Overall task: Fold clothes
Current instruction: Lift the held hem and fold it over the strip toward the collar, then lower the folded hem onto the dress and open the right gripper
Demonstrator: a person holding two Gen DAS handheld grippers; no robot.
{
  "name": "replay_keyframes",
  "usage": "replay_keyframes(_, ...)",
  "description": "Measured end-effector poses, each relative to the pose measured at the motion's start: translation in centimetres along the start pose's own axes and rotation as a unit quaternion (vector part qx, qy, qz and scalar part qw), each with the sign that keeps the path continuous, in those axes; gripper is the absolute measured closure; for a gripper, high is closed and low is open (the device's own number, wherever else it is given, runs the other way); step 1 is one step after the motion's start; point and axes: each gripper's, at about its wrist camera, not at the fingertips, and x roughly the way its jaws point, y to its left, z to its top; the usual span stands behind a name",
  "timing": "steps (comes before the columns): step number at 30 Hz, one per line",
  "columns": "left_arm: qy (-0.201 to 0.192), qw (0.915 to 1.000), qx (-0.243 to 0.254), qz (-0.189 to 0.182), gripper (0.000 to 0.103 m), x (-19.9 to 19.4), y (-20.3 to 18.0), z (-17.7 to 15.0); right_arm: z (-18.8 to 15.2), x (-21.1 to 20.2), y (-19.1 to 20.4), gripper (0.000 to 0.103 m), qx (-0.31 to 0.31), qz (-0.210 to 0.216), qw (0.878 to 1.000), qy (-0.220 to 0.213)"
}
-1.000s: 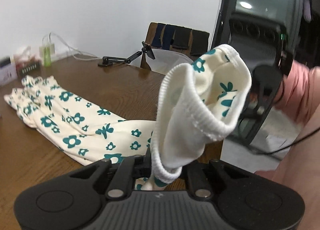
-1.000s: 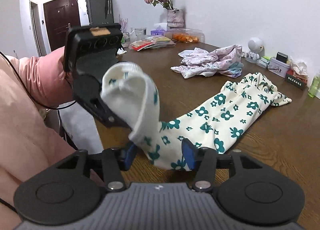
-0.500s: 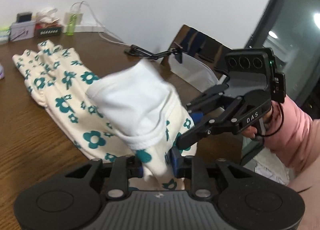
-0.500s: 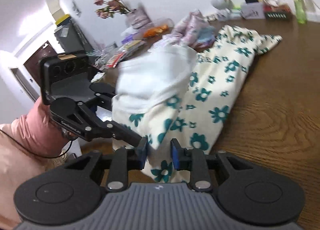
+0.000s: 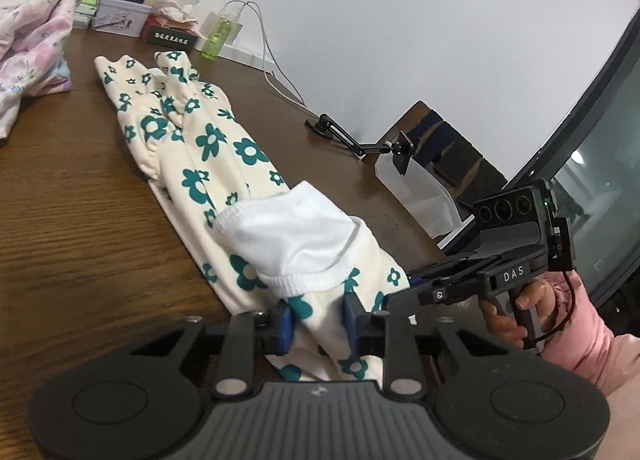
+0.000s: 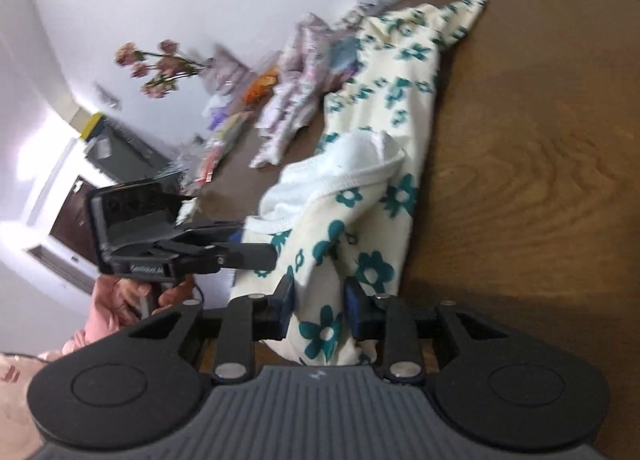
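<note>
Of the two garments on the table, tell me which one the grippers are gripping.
The cream garment with teal flowers, stretched across the brown wooden table; both grippers pinch its near end. The pink-and-lilac floral garment lies crumpled, untouched, at the far end.

Cream trousers (image 5: 208, 148) printed with teal flowers lie across a dark brown wood-grain table (image 5: 80, 228); their turned-out waistband (image 5: 296, 244) shows plain white inside. At ten o'clock from them, a second garment (image 5: 32, 40) is pale pink and lilac with a faint floral print. At twelve o'clock stand a clear bottle (image 5: 218, 34) of bright green liquid and a white cable (image 5: 276, 72). The left gripper (image 5: 316, 324) and right gripper (image 6: 320, 310) are matte black with blue pads (image 5: 285, 322). A sleeve (image 5: 576, 336) at three o'clock is salmon pink. The wall (image 5: 380, 20) is plain white. Dusty-pink flowers (image 6: 156, 64) stand at ten o'clock in the right wrist view.
</note>
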Motion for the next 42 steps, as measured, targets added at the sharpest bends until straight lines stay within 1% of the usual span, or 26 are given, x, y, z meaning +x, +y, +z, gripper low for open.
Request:
replay_keyframes(4, -0.005, 1.0000, 0.000, -0.003, 0.083, 0.2, -0.1, 0.1, -0.4, -0.1, -0.6, 0.083, 0.029, 0.007, 1.000, -0.009)
replay_keyframes(7, 0.001, 0.9999, 0.001, 0.011, 0.083, 0.9, -0.1, 0.0, -0.6, 0.2, -0.8, 0.085, 0.032, -0.002, 0.999, -0.014)
replay_keyframes(12, 0.008, 0.9997, -0.005, 0.023, 0.082, 1.2, 0.0, -0.3, -0.7, 0.8, -0.8, 0.087, 0.040, -0.012, 0.999, -0.015)
replay_keyframes(13, 0.007, 0.9996, -0.001, 0.028, 0.079, 1.0, -0.2, -0.2, -0.7, 0.8, -0.7, 0.085, 0.039, -0.013, 0.999, -0.016)
replay_keyframes(14, 0.003, 0.9994, 0.005, 0.035, 0.073, 0.7, -0.5, -0.1, -0.7, 0.6, -0.5, 0.082, 0.035, -0.015, 0.999, -0.019)
replay_keyframes(15, -0.006, 0.9988, 0.017, 0.046, 0.068, 0.1, -0.8, 0.0, -0.7, 0.2, -0.2, 0.077, 0.030, -0.019, 0.999, -0.023)
replay_keyframes(16, -0.016, 0.9978, 0.028, 0.058, 0.060, -0.6, -1.2, 0.2, -0.7, -0.2, 0.2, 0.071, 0.022, -0.025, 0.999, -0.031)
replay_keyframes(17, -0.031, 0.9960, 0.041, 0.072, 0.050, -1.4, -1.6, 0.3, -0.8, -1.0, 0.8, 0.068, 0.010, -0.037, 0.998, -0.044)
replay_keyframes(18, -0.046, 0.9937, 0.054, 0.087, 0.044, -2.3, -2.0, 0.4, -0.8, -1.7, 1.4, 0.063, -0.002, -0.048, 0.997, -0.058)
replay_keyframes(19, -0.062, 0.9912, 0.065, 0.097, 0.037, -3.2, -2.4, 0.5, -0.9, -2.4, 2.0, 0.061, -0.016, -0.061, 0.995, -0.073)
replay_keyframes(21, -0.069, 0.9880, 0.091, 0.105, 0.039, -3.0, -3.5, 0.8, -1.0, -3.6, 3.7, 0.061, -0.055, -0.089, 0.988, -0.111)
replay_keyframes(22, -0.072, 0.9861, 0.103, 0.108, 0.044, -2.8, -4.0, 0.9, -1.1, -3.8, 4.7, 0.062, -0.079, -0.104, 0.983, -0.130)
replay_keyframes(23, -0.075, 0.9840, 0.116, 0.112, 0.062, -2.7, -4.5, 1.0, -1.1, -3.7, 5.7, 0.062, -0.104, -0.118, 0.977, -0.145)
replay_keyframes(24, -0.079, 0.9818, 0.129, 0.116, 0.074, -2.6, -5.0, 1.2, -1.2, -3.4, 6.7, 0.069, -0.133, -0.134, 0.969, -0.156)
replay_keyframes(25, -0.082, 0.9794, 0.141, 0.119, 0.089, -2.5, -5.6, 1.3, -1.3, -2.7, 7.7, 0.080, -0.162, -0.149, 0.963, -0.157)
replay_keyframes(26, -0.071, 0.9774, 0.153, 0.127, 0.091, -1.7, -6.0, 1.0, -1.5, -1.7, 8.5, 0.085, -0.186, -0.160, 0.958, -0.151)
replay_keyframes(27, -0.061, 0.9751, 0.166, 0.134, 0.091, -0.9, -6.4, 0.7, -1.8, -0.7, 9.2, 0.090, -0.208, -0.170, 0.953, -0.141)
replay_keyframes(29, -0.037, 0.9704, 0.185, 0.151, 0.091, 0.8, -6.9, 0.0, -2.4, 1.6, 9.9, 0.091, -0.242, -0.194, 0.944, -0.112)
replay_keyframes(31, -0.022, 0.9653, 0.195, 0.172, 0.091, 2.2, -6.5, -1.0, -2.8, 3.2, 9.4, 0.091, -0.256, -0.225, 0.935, -0.098)
replay_keyframes(32, -0.024, 0.9650, 0.196, 0.173, 0.091, 2.4, -6.3, -1.3, -3.0, 3.9, 9.0, 0.091, -0.260, -0.240, 0.931, -0.093)
replay_keyframes(33, -0.026, 0.9647, 0.196, 0.174, 0.091, 2.5, -6.0, -1.6, -3.2, 4.4, 8.5, 0.091, -0.259, -0.246, 0.929, -0.093)
replay_keyframes(37, -0.031, 0.9652, 0.195, 0.172, 0.091, 2.3, -5.7, -1.8, -3.5, 3.7, 7.5, 0.091, -0.226, -0.222, 0.942, -0.116)
replay_keyframes(38, -0.035, 0.9654, 0.195, 0.170, 0.087, 2.0, -5.9, -1.7, -3.6, 3.3, 7.4, 0.091, -0.217, -0.215, 0.944, -0.121)
replay_keyframes(40, -0.063, 0.9650, 0.197, 0.161, 0.080, 0.3, -6.5, -1.5, -3.8, 2.6, 7.3, 0.088, -0.200, -0.202, 0.950, -0.130)
replay_keyframes(41, -0.080, 0.9643, 0.200, 0.154, 0.076, -0.6, -7.0, -1.5, -4.0, 2.2, 7.5, 0.088, -0.198, -0.197, 0.950, -0.135)
replay_keyframes(42, -0.089, 0.9636, 0.206, 0.145, 0.076, -1.5, -7.5, -1.7, -4.3, 1.7, 8.1, 0.087, -0.205, -0.196, 0.948, -0.142)
